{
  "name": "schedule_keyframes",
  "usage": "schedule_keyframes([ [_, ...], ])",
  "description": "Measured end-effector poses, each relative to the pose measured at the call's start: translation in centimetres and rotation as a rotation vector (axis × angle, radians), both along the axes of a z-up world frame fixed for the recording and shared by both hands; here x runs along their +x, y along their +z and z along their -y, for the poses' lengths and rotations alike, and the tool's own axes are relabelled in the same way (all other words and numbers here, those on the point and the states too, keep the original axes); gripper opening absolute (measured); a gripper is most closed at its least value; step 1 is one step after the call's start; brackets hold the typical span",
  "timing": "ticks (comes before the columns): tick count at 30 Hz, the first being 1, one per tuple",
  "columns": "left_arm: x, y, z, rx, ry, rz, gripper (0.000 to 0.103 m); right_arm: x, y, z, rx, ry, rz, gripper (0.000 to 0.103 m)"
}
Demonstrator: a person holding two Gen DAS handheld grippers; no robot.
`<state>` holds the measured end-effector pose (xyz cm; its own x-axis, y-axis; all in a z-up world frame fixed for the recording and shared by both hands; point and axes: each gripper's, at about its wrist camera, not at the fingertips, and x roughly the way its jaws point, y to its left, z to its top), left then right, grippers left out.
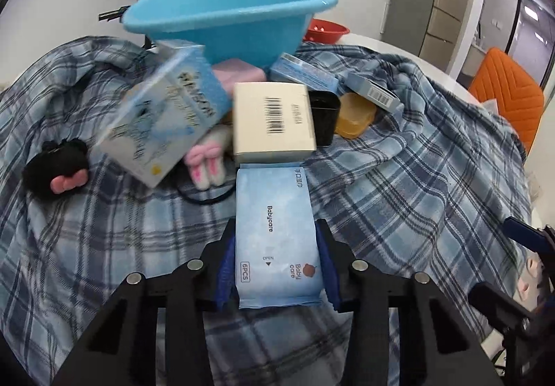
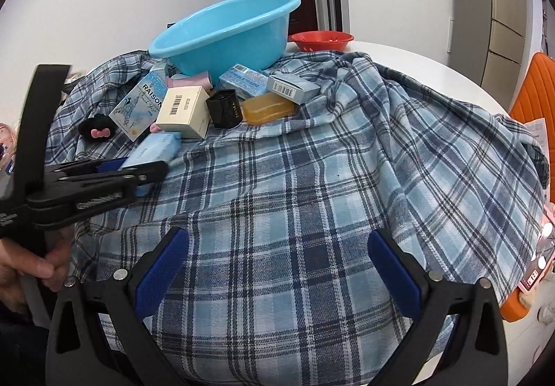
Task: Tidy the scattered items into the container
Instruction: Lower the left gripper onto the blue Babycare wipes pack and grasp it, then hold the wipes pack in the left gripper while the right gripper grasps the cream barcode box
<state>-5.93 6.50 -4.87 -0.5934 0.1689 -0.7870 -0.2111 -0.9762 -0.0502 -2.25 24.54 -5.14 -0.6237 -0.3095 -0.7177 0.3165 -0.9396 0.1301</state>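
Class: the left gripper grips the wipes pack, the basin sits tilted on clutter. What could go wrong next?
1. The blue basin leans on boxes; a dropped pack could tip it.
2. The left gripper holds the wipes pack by one end; it may sag or slip.
3. The cream box just ahead could get knocked.

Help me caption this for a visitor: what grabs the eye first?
The tilted blue basin at the back, propped on a heap of boxes. In front, the left gripper clamps a pale blue wipes pack, and the plaid cloth covers the whole table.
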Motion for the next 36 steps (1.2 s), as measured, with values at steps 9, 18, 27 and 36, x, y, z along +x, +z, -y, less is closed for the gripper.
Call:
schedule_keyframes([
  [9,2.1,0.7,4.6,0.026,0.078,0.002,0.044,-0.7,1.0,1.6,-0.007,0.049,-0.016,0.103],
  [18,2.8,0.8,5.9,0.044,0.101,-0.005,0.044,-3.6,2.9,4.9,-0.057,0.093,-0.035,0.103],
  [27,2.4,1.0,6.8,0.082,0.142,-0.005,0.044,-7.7,2.6,10.1,0.005,0.168,0.0,0.103],
  [36,2.3,1.1,7.3,0.057,0.159,-0.023,0.044,-11.0,1.0,13.5,-0.004,0.188,0.051,0.103],
])
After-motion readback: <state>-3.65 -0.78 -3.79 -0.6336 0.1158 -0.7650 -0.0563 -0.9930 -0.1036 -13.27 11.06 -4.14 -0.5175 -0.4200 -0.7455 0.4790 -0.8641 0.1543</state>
